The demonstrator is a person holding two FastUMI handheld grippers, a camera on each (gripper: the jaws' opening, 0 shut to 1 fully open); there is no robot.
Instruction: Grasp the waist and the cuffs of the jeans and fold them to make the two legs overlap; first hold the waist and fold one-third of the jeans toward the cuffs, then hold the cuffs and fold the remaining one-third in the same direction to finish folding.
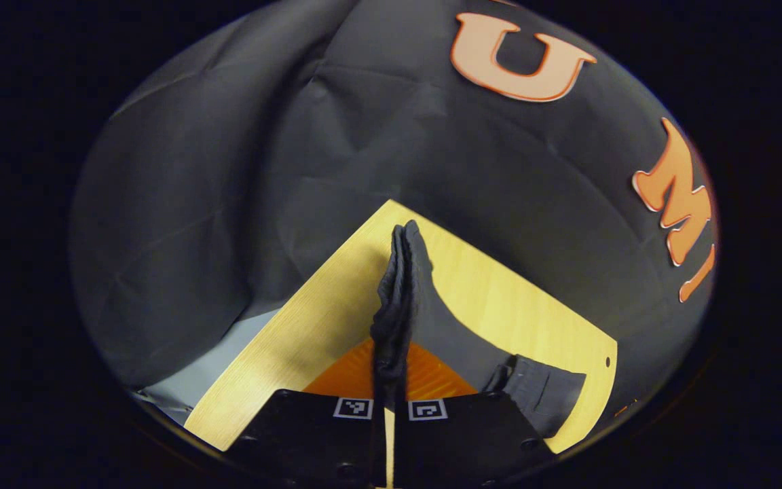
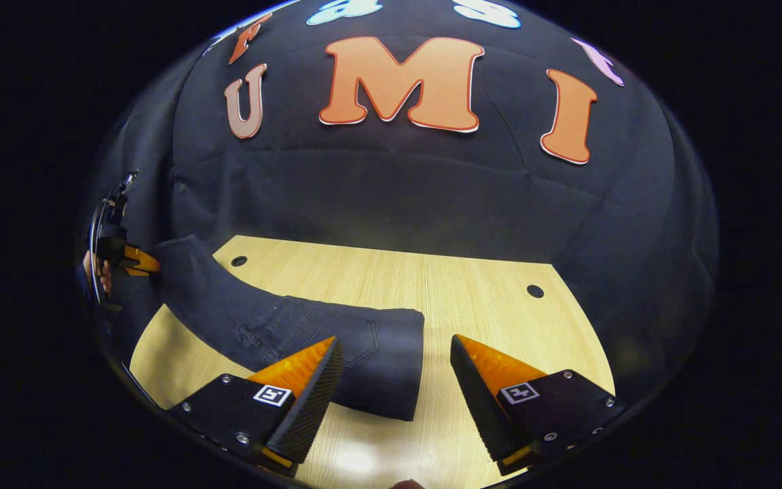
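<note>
Dark jeans (image 2: 337, 333) lie folded lengthwise on the wooden table (image 2: 472, 299), waist end nearest me, legs running off to the left and rising. My right gripper (image 2: 394, 341) stands open just in front of the waist end, and the waist's edge sits between its two fingers without either touching it. At the far left my left gripper (image 2: 134, 261), held by a hand (image 2: 96, 272), lifts the cuff end. In the left gripper view the cuffs (image 1: 408, 272) stick up from my left gripper (image 1: 391, 360), which is shut on them, and the jeans hang down to the right.
The table has small round holes (image 2: 535, 291) near its far corners. Its edge (image 1: 255, 367) drops to a grey floor (image 1: 228, 353) on the left gripper's side. Black cloth walls stand close behind the table. Bare wood (image 2: 499, 326) lies right of the jeans.
</note>
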